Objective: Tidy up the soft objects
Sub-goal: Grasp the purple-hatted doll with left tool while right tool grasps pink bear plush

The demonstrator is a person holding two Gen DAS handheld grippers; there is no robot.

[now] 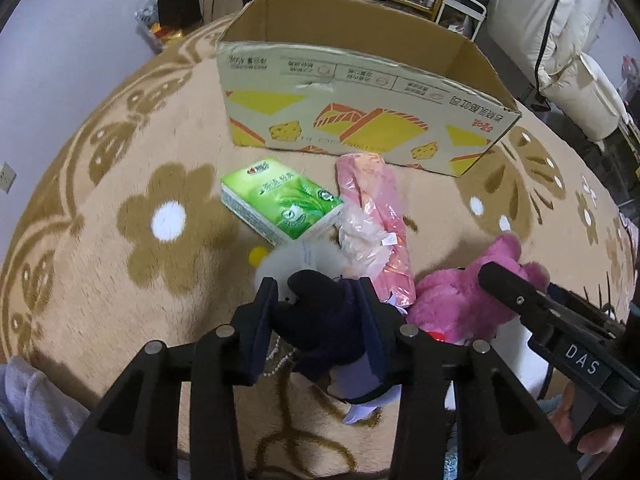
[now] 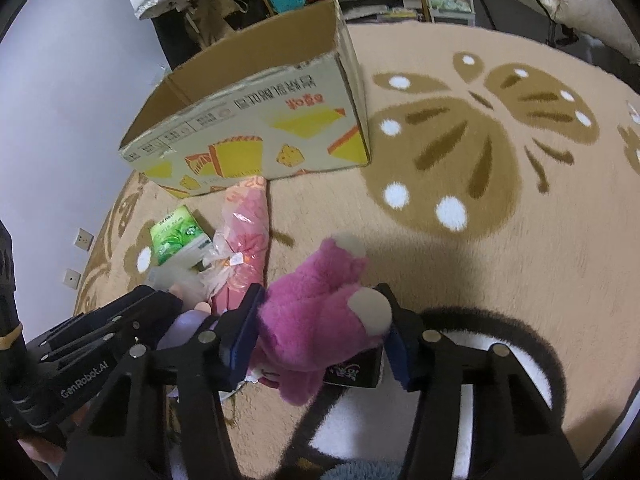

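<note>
box (image 1: 360, 120) behind tissue pk (image 1: 280, 204) | bear (image 1: 460, 304) rt of pk

- A tan carpet (image 1: 120, 320) with brown flower and butterfly patterns carries everything.
- An open cardboard box (image 1: 360, 120) stands at 12 o'clock.
- A green tissue pack (image 1: 280, 200) and a pink wrapped bundle (image 1: 380, 208) lie just before it.
- A pink plush bear (image 2: 320, 312) lies at 5 o'clock.
</note>
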